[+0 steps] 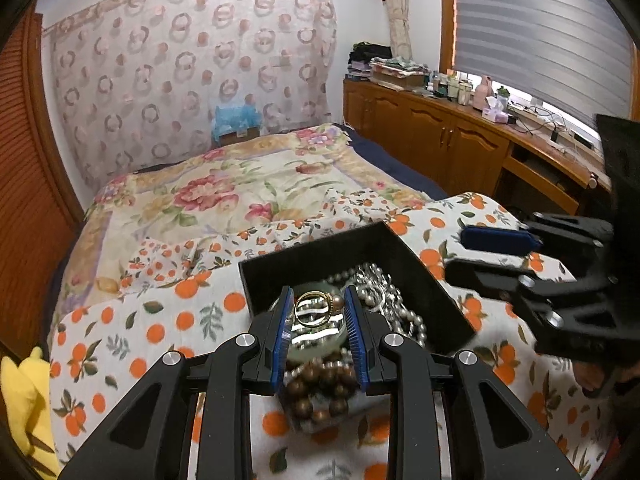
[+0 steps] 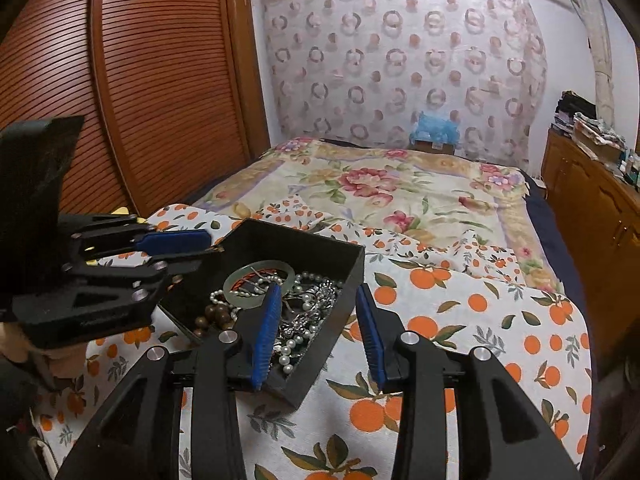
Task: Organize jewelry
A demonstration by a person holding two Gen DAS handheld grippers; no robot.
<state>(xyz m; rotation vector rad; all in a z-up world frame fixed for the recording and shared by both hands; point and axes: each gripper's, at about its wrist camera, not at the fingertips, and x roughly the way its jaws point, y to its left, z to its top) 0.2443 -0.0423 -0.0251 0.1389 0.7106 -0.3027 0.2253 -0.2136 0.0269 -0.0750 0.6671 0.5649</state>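
covering bed (image 2: 400, 184), orange-print cloth (image 2: 500, 320)

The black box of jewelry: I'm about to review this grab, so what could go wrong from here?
1. The gold ring sits between the left hand-held gripper pads among tangled pieces; lifting it could drag the pearl strand or wooden beads along.
2. The right hand-held gripper straddles the black box wall; closing or shifting could tip it on the soft orange-print cloth.
3. The green bangle could be knocked.
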